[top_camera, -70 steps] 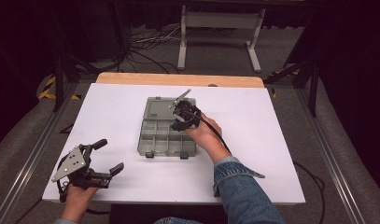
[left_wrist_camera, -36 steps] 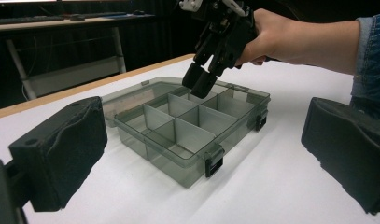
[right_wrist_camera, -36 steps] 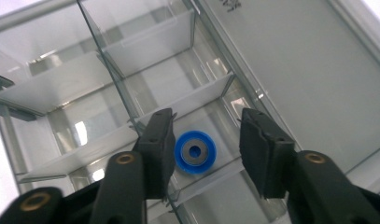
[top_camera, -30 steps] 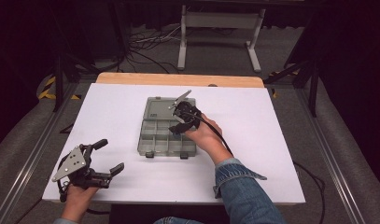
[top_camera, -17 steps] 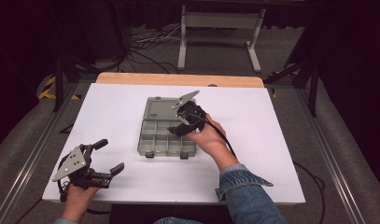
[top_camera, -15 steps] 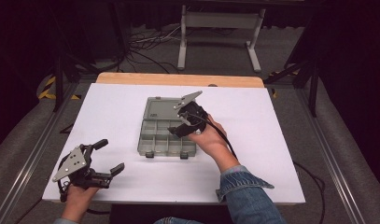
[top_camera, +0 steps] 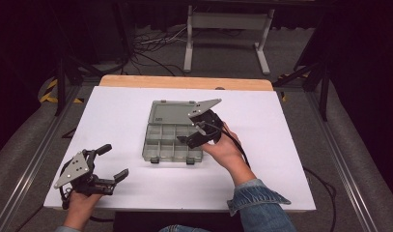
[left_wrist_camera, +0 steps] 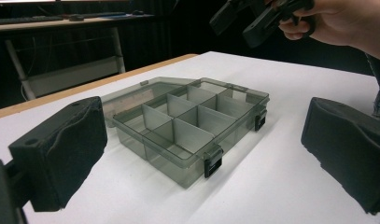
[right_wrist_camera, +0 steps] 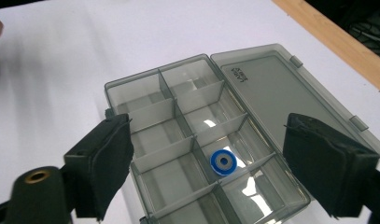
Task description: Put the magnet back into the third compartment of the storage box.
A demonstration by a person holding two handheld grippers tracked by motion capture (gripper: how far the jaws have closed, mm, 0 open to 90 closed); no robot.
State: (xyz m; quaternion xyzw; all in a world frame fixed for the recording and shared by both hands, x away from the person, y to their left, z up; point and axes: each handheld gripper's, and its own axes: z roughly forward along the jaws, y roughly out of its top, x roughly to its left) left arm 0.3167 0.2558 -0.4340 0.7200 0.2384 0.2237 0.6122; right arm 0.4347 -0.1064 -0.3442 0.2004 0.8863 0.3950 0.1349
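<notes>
Right gripper view, smoky clear plastic divided box [right_wrist_camera: 187,140], flat blue ring [right_wrist_camera: 223,163] inside, both tools [right_wrist_camera: 206,172] [top_camera: 109,164] spread open.

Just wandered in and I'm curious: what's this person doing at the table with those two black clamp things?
A person holds a two-jaw gripper in each hand at a white table. The right gripper hovers open over an open compartment box, its lid folded flat. A small blue ring lies in one compartment. The left gripper, also open, is near the table's front left corner, apart from the box and holding nothing.
</notes>
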